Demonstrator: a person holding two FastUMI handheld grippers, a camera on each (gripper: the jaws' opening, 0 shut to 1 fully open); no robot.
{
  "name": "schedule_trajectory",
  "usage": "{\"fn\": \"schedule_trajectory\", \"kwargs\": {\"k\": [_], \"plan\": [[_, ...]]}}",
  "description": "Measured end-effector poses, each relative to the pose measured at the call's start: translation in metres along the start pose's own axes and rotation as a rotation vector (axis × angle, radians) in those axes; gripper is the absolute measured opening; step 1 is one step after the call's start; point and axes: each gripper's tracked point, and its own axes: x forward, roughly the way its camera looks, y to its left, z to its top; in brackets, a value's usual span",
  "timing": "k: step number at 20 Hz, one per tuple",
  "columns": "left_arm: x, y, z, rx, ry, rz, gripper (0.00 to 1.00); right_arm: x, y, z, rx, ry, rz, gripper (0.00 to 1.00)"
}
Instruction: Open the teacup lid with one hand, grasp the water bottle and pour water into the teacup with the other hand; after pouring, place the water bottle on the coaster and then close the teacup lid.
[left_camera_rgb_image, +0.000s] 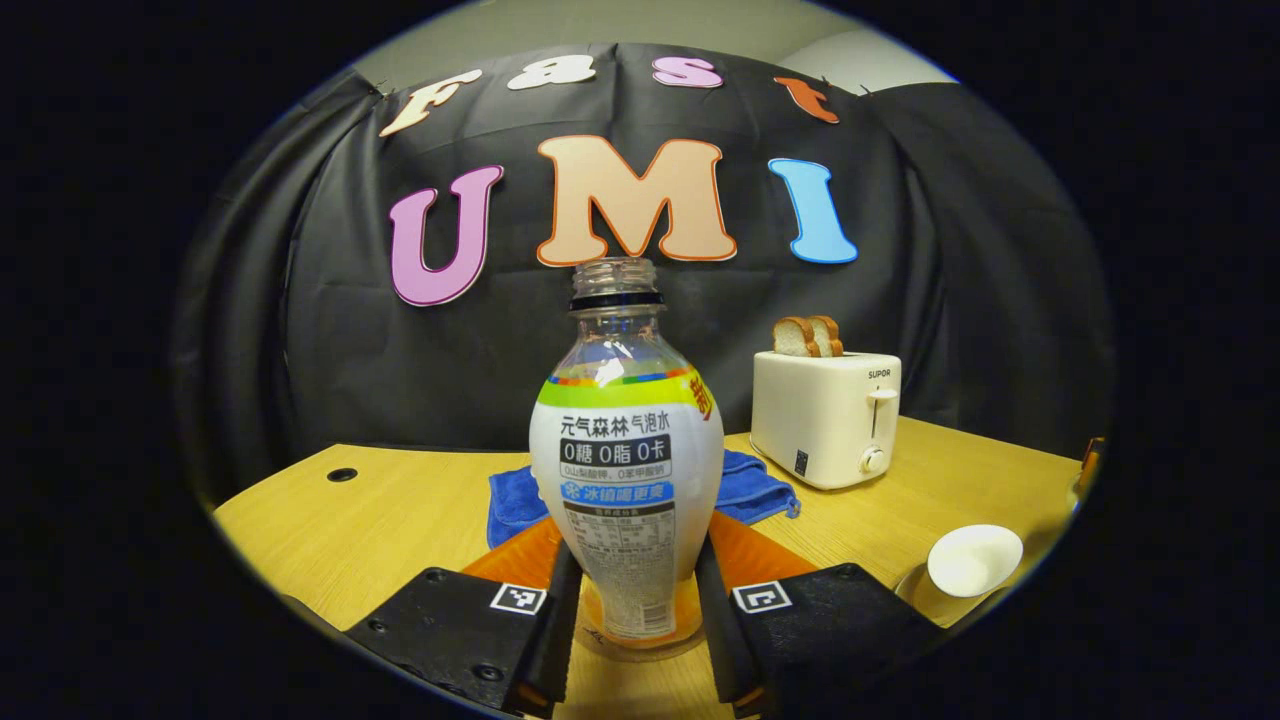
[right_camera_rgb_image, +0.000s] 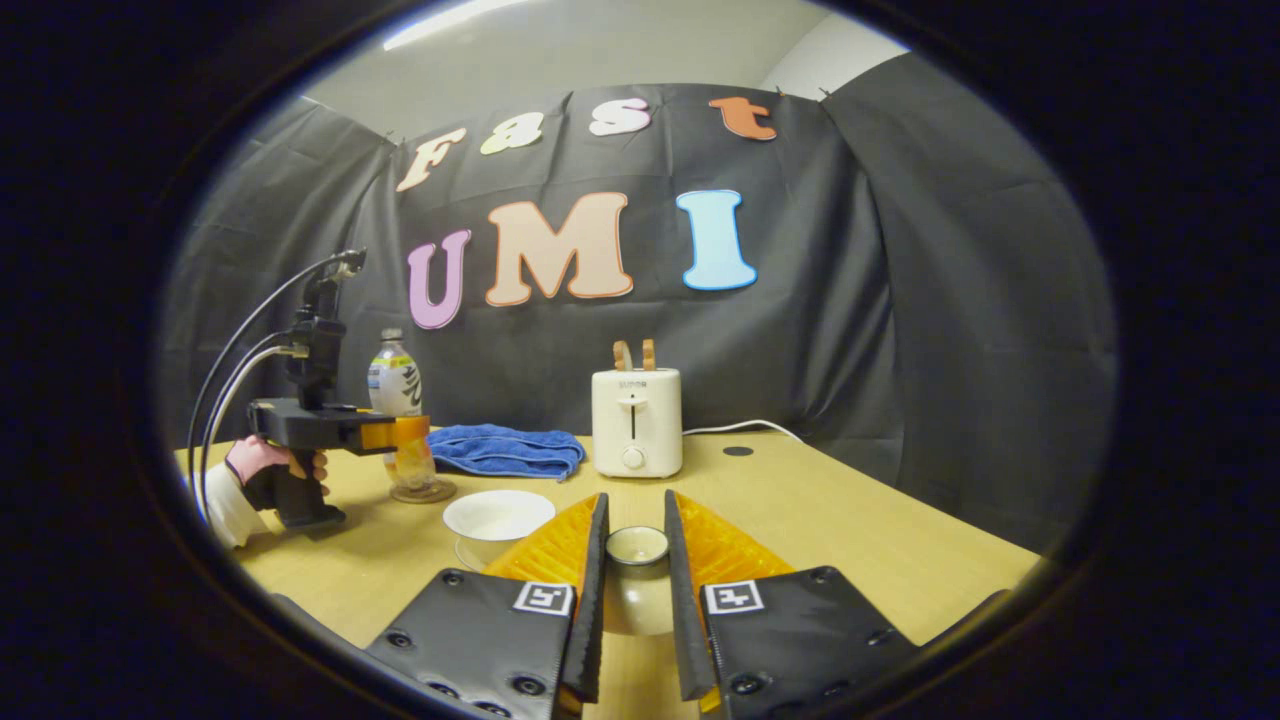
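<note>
An uncapped water bottle (left_camera_rgb_image: 625, 470) with a white label stands upright on a clear coaster (left_camera_rgb_image: 655, 652). My left gripper (left_camera_rgb_image: 637, 560) is shut on its lower body, one finger on each side. In the right gripper view the same bottle (right_camera_rgb_image: 393, 378), coaster (right_camera_rgb_image: 423, 491) and left gripper (right_camera_rgb_image: 400, 432) sit at the left, with a hand on the handle. The white teacup (right_camera_rgb_image: 497, 515) stands open on the table, also seen as the teacup (left_camera_rgb_image: 975, 560) at the lower right. My right gripper (right_camera_rgb_image: 635, 505) is shut on the teacup lid (right_camera_rgb_image: 637, 590), knob up, just right of the cup.
A cream toaster (right_camera_rgb_image: 636, 420) with two bread slices stands at the back of the wooden table (right_camera_rgb_image: 850, 520). A folded blue towel (right_camera_rgb_image: 505, 450) lies behind the bottle and cup. A white cable (right_camera_rgb_image: 740, 427) runs behind the toaster.
</note>
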Motion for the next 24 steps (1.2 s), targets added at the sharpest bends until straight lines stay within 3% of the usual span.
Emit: {"fn": "schedule_trajectory", "kwargs": {"k": [6,17,20,24], "plan": [[0.003,-0.002,-0.010,-0.010,0.027,-0.007,0.54,0.000,0.000,0.000,0.000,0.000,0.000,0.34],[0.003,0.000,-0.013,-0.014,0.023,-0.001,0.70,0.001,0.000,0.001,0.000,0.000,-0.001,0.34],[-0.002,0.001,-0.007,-0.017,-0.015,0.003,0.92,0.001,0.000,0.001,0.000,0.000,-0.001,0.34],[-0.017,0.002,-0.001,-0.014,-0.059,0.015,0.93,0.001,0.002,-0.001,0.000,0.003,0.006,0.34]]}}
